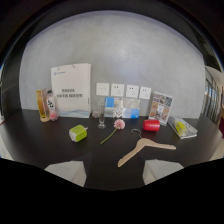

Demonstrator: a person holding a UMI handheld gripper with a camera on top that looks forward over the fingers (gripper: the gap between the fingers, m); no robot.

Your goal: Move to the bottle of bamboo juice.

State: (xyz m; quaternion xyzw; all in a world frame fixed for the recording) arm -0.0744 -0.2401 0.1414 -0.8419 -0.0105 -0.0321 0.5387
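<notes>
Two bottles stand side by side at the far left of the dark table, against the grey wall. One is a tall amber bottle (40, 105); the other is a clear bottle with a white label and dark print (50, 104). I cannot tell from here which holds bamboo juice. My gripper (115, 172) is open, and its pale fingertips (67, 172) are wide apart with nothing between them. Both bottles are far beyond the fingers and well to their left.
A white paper bag (72, 90) stands right of the bottles. Ahead lie a green cube (77, 132), a small glass (101, 119), a pink flower (117, 125), a wooden hanger (142, 150), a red can (151, 125), a plastic packet (182, 127) and a leaflet (161, 106).
</notes>
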